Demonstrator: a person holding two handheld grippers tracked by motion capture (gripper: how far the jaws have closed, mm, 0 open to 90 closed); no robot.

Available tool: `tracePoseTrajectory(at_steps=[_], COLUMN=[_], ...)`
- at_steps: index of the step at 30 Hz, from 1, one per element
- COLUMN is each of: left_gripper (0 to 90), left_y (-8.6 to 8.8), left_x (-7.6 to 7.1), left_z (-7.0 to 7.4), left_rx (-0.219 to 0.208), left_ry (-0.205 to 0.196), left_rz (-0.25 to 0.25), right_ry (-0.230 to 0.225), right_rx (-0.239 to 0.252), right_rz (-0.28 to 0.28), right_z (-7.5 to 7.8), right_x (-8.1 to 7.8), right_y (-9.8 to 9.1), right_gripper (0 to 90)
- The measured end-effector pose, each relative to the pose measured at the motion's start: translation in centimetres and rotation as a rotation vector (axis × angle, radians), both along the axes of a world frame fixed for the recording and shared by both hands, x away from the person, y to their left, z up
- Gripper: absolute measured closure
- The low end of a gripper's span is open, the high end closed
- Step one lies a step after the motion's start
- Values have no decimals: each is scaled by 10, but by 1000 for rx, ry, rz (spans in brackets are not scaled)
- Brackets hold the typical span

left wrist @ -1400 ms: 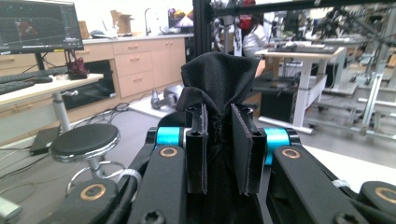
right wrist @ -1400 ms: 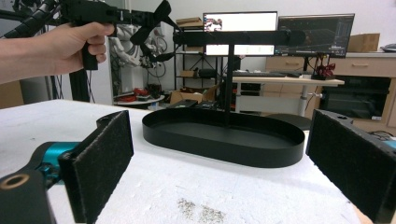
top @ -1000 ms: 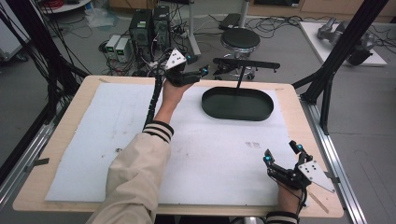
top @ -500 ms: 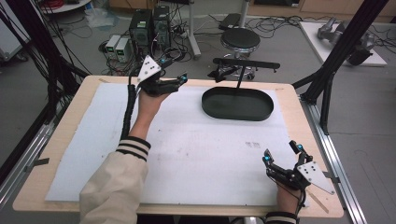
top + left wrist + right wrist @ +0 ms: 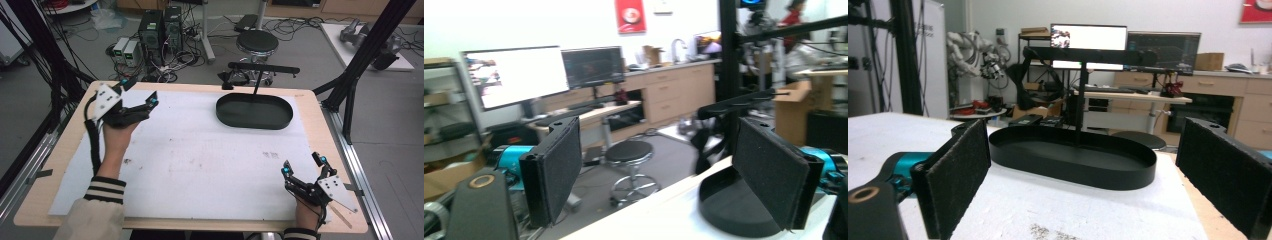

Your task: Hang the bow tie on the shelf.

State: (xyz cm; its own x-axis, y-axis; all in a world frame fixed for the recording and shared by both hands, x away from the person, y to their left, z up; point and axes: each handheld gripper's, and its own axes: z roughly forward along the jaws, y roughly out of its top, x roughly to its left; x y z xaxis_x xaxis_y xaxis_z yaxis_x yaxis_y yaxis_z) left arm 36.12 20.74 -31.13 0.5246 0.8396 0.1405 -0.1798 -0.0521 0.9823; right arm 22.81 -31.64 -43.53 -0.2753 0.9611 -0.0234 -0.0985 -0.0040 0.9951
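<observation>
My left gripper (image 5: pixel 139 91) hovers over the far left corner of the table, held up in a hand with a striped cuff. Its jaws have just been opening and stand open with nothing between them; in the left gripper view (image 5: pixel 661 175) the pads frame the room behind. A black oval tray (image 5: pixel 255 123) sits at the far right of the table and looks bare inside. My right gripper (image 5: pixel 303 165) rests near the front right corner, open and holding nothing. In the right gripper view (image 5: pixel 1088 175) it faces the tray (image 5: pixel 1073 176).
A white sheet (image 5: pixel 200 160) covers most of the wooden table. Behind the tray a black stand with a horizontal bar (image 5: pixel 263 67) rises. Black frame posts (image 5: pixel 360 65) flank the table. A stool (image 5: pixel 256 42) and computers (image 5: pixel 160 30) stand on the floor beyond.
My left gripper has swung left from beside the tray to the far left corner, and its jaws have spread wider. The right gripper has stayed put.
</observation>
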Motion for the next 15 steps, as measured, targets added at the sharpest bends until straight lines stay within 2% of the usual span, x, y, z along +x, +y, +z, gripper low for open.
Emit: tracePoseTrajectory(at_steps=[1,2,3,6,8,9,10,13,15], left_gripper=[203,202,201,193,193,193,193,193,189], left_y=[7,23,23,45,59,72,72,91,102], left_x=[-6,-19,-19,-37,-48,-57,-57,-72,-81], left_z=[-1,-4,-4,-10,-15,-22,-22,-32,-38], left_rx=[-10,-37,-37,-61,-48,-41,-41,-25,-30], left_ry=[3,15,15,29,41,61,61,83,85], left_rz=[15,32,32,76,115,127,127,162,190], right_ry=[0,4,2,12,16,14,14,10,13], right_rx=[0,6,3,3,4,-1,-1,-1,5], right_rz=[0,-15,-22,-33,-36,-38,-43,-53,-58], right_z=[0,0,0,0,0,0,0,0,0], right_x=[0,-1,-1,-2,-2,-2,-3,-4,-5], right_y=[0,0,-1,1,1,1,1,0,0], right_gripper=[64,64,64,64,64,64,64,64,64])
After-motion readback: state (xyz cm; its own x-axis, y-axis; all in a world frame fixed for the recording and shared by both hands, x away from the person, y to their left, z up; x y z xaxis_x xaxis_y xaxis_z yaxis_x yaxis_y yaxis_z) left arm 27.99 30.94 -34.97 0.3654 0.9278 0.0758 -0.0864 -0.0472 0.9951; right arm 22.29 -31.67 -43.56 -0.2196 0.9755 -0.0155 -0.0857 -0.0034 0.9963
